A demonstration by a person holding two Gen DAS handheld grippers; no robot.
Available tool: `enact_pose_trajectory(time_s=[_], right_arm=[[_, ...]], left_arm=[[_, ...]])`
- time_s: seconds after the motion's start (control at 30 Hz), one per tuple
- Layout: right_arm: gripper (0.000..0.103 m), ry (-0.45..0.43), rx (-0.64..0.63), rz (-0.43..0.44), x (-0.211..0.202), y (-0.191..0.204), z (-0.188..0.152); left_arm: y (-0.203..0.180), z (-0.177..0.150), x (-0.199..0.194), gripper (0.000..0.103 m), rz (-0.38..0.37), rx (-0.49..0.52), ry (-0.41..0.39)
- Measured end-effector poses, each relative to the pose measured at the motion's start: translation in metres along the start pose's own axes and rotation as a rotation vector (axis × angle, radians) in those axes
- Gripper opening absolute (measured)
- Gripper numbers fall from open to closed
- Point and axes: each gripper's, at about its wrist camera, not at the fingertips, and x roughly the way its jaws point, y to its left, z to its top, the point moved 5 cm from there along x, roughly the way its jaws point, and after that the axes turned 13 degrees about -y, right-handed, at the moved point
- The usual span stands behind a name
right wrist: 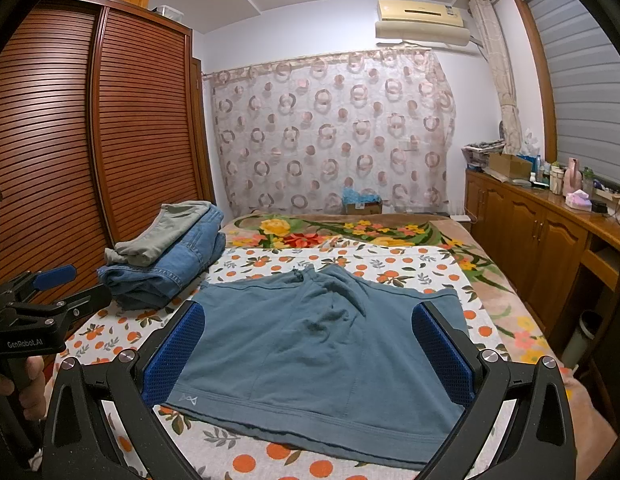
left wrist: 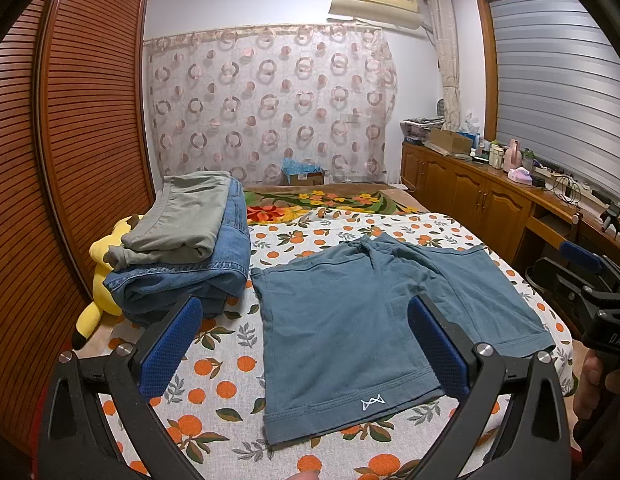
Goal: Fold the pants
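We note the blue shorts (left wrist: 362, 320) lying flat on the bed (left wrist: 213, 360), leg hems toward us and waistband with drawstring at the far end — the long axis runs away from both grippers. The left gripper (left wrist: 305, 344) hangs over the near left leg, jaws spread, nothing between them; the logo hem sits just ahead of it. The right gripper (right wrist: 310, 354) hangs likewise wide open over the near right leg, holding nothing. Each gripper appears about equally near its own hem corner (fisheye, so we hedge). A folded stack of jeans (left wrist: 181, 276) lies to the left, apart from the shorts. Our judgement: a left-over-right fold along the centre seam comes next — not yet begun.
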Motion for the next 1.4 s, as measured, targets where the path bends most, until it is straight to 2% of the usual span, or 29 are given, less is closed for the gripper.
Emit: enact_pose_trajectory(time_s=[0.23, 0.57, 1.3, 1.4], right_arm=[[0.103, 0.001, 0.000, 0.000, 0.000, 0.000, -0.001], [0.103, 0.037, 0.000, -0.001, 0.009, -0.001, -0.007], [0.103, 0.131, 0.004, -0.035, 0.016, -0.008, -0.011], [0.103, 0.143, 0.006, -0.038, 0.011, -0.009, -0.014]], left_arm=[[0.000, -0.001, 0.001, 0.103, 0.000, -0.001, 0.001], [0.000, -0.008, 0.008, 0.103, -0.021, -0.002, 0.071], [0.031, -0.078, 0.042, 0.103, -0.071, -0.017, 0.231], [0.035, -0.092, 0.044, 0.097, -0.082, -0.022, 0.265]])
